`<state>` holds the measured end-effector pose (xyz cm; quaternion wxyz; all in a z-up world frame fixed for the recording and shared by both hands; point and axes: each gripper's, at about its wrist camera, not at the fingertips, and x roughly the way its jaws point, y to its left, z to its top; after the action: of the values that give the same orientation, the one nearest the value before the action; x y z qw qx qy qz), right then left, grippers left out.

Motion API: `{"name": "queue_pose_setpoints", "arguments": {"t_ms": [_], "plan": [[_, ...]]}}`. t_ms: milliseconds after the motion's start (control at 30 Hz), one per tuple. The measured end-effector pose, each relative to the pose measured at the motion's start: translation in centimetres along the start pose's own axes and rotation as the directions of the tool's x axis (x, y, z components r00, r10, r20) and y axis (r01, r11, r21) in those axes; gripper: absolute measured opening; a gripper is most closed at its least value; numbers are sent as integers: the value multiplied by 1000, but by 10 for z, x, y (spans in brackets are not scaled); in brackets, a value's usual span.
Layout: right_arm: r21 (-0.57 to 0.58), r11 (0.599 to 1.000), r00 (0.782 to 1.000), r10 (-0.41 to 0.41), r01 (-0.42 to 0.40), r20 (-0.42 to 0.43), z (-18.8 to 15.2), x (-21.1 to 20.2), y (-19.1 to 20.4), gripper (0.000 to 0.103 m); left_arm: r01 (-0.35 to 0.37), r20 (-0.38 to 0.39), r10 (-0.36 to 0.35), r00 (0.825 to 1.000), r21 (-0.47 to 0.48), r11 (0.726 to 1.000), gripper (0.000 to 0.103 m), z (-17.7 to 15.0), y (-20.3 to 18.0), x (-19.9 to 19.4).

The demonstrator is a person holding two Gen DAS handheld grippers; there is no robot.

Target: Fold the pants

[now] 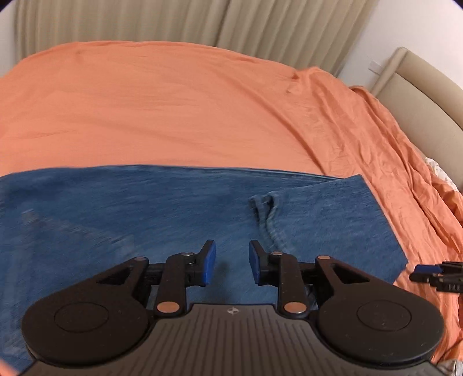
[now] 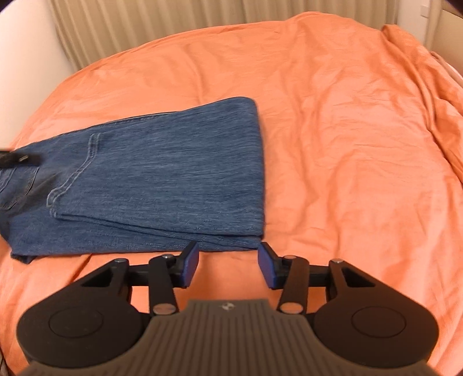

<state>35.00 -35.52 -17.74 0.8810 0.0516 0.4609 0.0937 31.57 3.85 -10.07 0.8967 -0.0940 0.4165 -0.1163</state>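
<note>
The left gripper (image 1: 232, 261) hung over the pants (image 1: 162, 214) with its two blue pads parted and nothing between them; only denim showed in the gap below. The right gripper (image 2: 228, 264) stood open as well, its pads wider apart and empty, poised over bare sheet just off the near corner of the pants (image 2: 162, 173). In the left wrist view, the tip of the right gripper (image 1: 434, 274) showed just past the corner of the denim, towards the bed's right side. In the right wrist view, a dark blurred shape at the left margin lay over the pants, probably the left gripper, though it was too smeared to say for certain.

The pants were blue jeans, folded into a flat stack of several layers. In the right wrist view the fold made a straight, clean edge on the side facing the open bed, and the layers stepped out slightly along the near edge. A curved stitched seam ran across the top layer, and a pocket with pale stitching showed at the far left. In the left wrist view a hemmed seam end lay puckered on the top layer, just ahead of the left gripper.

The pants lay on a bed covered by an orange sheet (image 2: 347, 144), smooth in the middle and creased and bunched towards the right side. A beige padded headboard (image 1: 428, 115) rose along that side. Behind the far edge of the bed hung pleated beige curtains (image 1: 144, 23), with a pale wall beside them.
</note>
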Motion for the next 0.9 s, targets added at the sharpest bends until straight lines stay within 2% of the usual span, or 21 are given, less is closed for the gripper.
{"name": "queue_pose_setpoints", "arguments": {"t_ms": [100,200,300,367,433,467,533,600,667,767,833,900], "plan": [[-15,1000,1000,17,-17,9,5,-4,14,43,-33,10,33,999,-55,998,31,-7,32,-29],[-100,994,999,38,-35,25,11,-6,44,43,-50,78,62,995,-148,988,32,-15,73,-63],[-194,979,998,61,-53,32,19,-6,77,43,-78,148,124,981,-286,955,36,-27,118,-96],[-242,968,997,72,-63,30,23,-4,98,42,-106,185,182,966,-358,928,38,-38,144,-112],[-285,957,997,72,-61,28,30,1,119,42,-157,218,274,937,-439,885,42,-53,165,-126],[-302,951,997,73,-63,24,31,4,127,42,-160,227,297,927,-477,864,44,-60,174,-129],[-325,943,997,73,-67,5,36,13,143,42,-132,239,313,919,-562,817,46,-74,196,-131],[-346,936,997,72,-70,-6,42,22,158,42,-91,240,315,918,-647,757,46,-86,214,-125],[-356,932,997,76,-74,-8,50,29,170,42,-45,241,317,918,-729,683,46,-97,228,-114],[-368,927,997,69,-71,-18,62,43,186,42,26,242,285,927,-803,596,49,-106,247,-90],[-382,922,998,51,-59,-31,69,55,196,42,53,245,279,929,-831,554,58,-107,258,-75],[-398,916,999,38,-50,-38,73,62,203,42,65,254,279,926,-837,543,58,-103,267,-64]]}}
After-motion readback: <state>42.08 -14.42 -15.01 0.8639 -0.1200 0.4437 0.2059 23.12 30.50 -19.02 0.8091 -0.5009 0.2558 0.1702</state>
